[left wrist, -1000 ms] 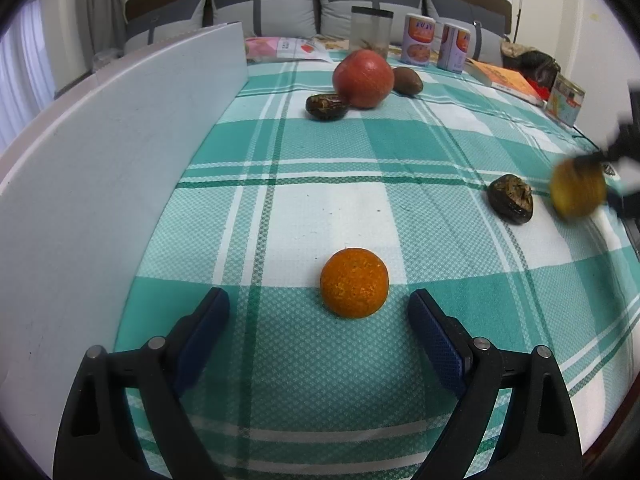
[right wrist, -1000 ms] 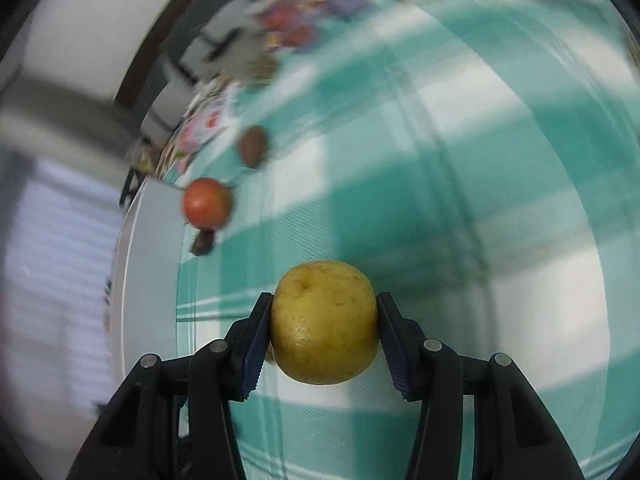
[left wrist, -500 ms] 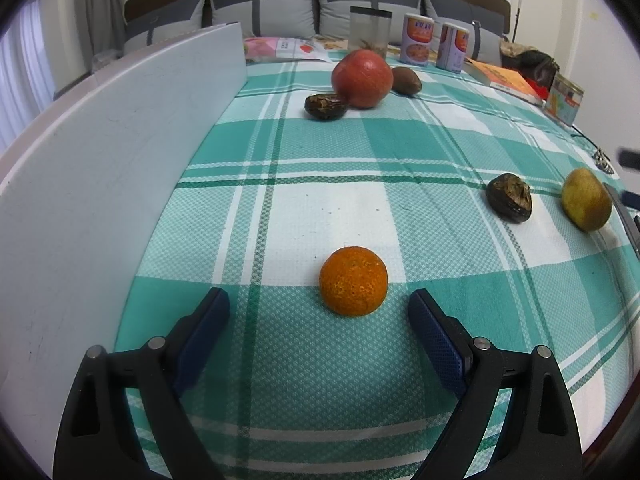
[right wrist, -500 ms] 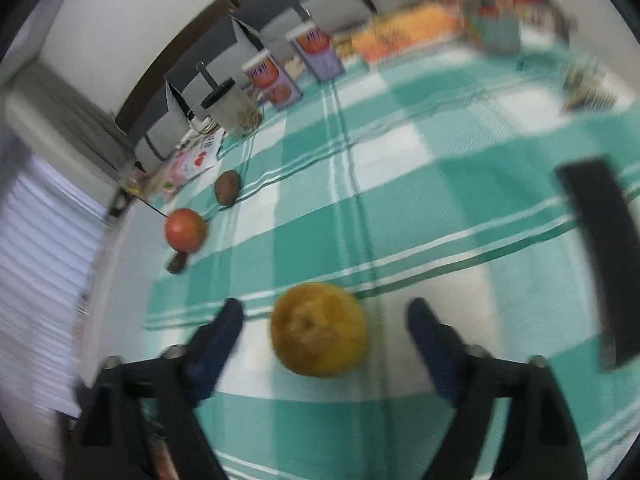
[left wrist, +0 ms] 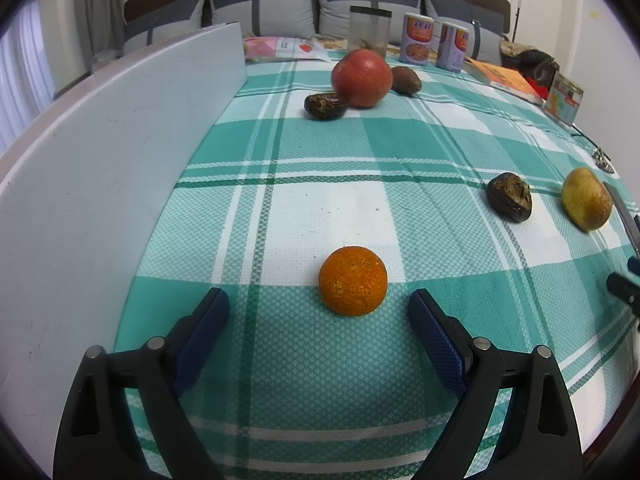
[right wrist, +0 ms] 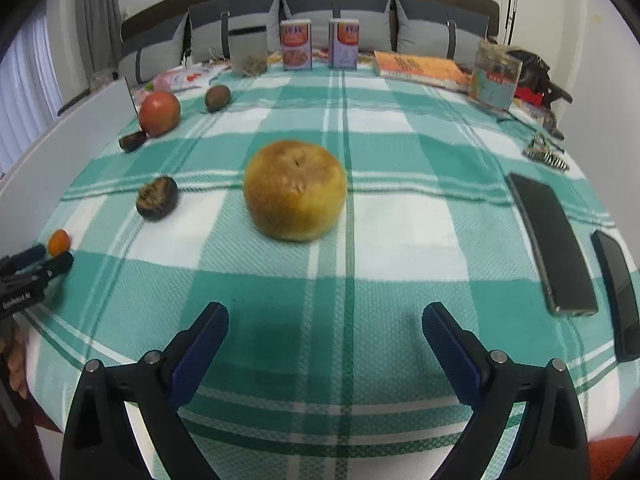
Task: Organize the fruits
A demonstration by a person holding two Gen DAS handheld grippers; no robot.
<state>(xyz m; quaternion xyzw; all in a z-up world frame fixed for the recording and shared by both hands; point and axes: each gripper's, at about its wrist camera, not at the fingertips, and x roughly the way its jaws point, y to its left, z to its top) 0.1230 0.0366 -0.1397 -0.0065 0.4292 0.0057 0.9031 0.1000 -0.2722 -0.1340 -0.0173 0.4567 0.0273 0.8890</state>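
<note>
Resting on the teal-and-white checked tablecloth point(right wrist: 400, 236), the yellow-brown round fruit point(right wrist: 295, 190) sits ahead of the right gripper point(right wrist: 325, 322), clear of both blue pads; its jaws have just been opening and stand wide, nothing between them; the left gripper point(left wrist: 319, 310) is likewise spread wide over the cloth, the small orange citrus fruit point(left wrist: 353, 281) just beyond its tips, untouched; from the left wrist the yellow-brown fruit shows at far right, squeezed by the lens, with a dark wrinkled fruit point(left wrist: 509, 202) just beside it; a large red round fruit point(left wrist: 361, 77) stands farther back, a dark shrivelled fruit point(left wrist: 325, 106) touching or nearly touching its near side, a brown oval fruit point(left wrist: 405, 80) partly hidden behind it; a white board point(left wrist: 100, 184) walls off the left, covering whatever lies past it; the right gripper enters the left view only as dark scraps at the right edge, cut off; two black flat phone-like slabs point(right wrist: 554, 242) lie right of the fruit, the outer one clipped by the frame; printing on the two purple-and-orange tins point(right wrist: 296, 45) at the back is too small to read; right view slightly blurred.
</note>
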